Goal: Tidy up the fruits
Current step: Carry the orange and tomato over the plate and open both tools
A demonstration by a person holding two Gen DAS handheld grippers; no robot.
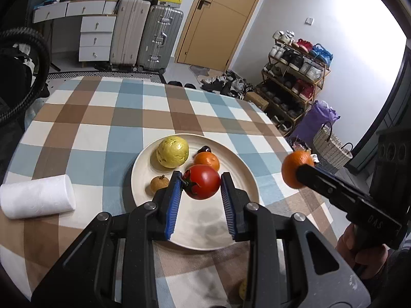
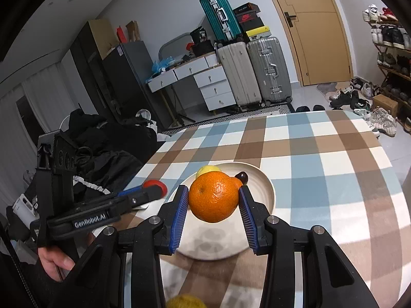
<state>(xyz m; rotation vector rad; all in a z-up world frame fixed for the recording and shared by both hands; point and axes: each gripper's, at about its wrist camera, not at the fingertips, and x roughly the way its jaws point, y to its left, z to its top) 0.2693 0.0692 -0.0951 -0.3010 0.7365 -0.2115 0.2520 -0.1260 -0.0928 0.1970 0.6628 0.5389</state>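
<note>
Though half-hidden, dark fruit [image 2: 242, 177] unidentifiable

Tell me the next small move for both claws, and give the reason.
Probably lower the left claw to set its tomato onto the bare near part of the plate, then open. The right claw holds an orange above the plate; it should wait for room.

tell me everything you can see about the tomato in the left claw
The tomato is red, round, smooth and glossy, with a dark green calyx and stem on its left side. It sits between the blue ribbed pads of the left claw, seemingly held above the cream plate, casting a faint shadow there. Behind it lie a small orange and a yellow-green fruit. In the right wrist view only a red sliver shows.
</note>
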